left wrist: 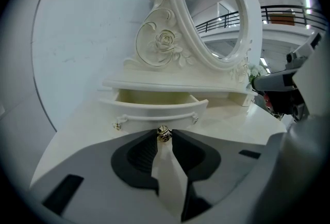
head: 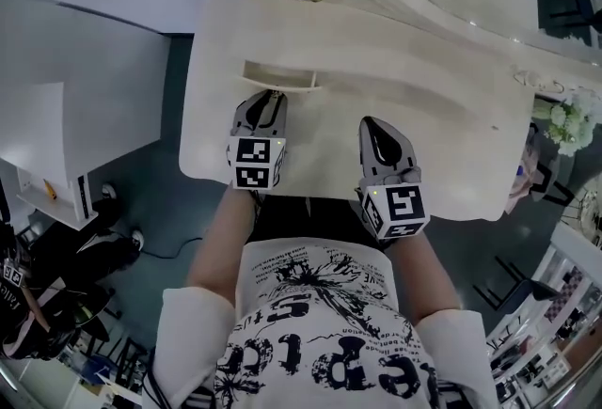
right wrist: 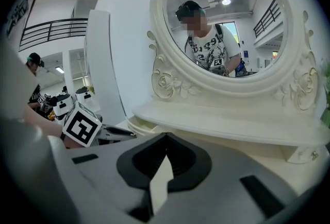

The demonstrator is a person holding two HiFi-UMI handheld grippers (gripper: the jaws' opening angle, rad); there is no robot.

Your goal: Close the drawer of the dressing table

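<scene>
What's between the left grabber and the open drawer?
Just the small gold knob on the drawer, pinched between the tips of the left gripper. Nothing else lies there. The left gripper view shows it.

Cream dressing table (head: 376, 69), brass-gold knob (left wrist: 164, 134), white T-shirt (head: 320, 341) (black graphic print), dark teal floor (head: 169, 210)

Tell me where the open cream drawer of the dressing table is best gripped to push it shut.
Take the small gold knob at the middle of the open cream drawer, on its bowed front, coming straight at it from the front. The knob juts out forward, and its central place should keep a push square. The left gripper pinches it there.
</scene>
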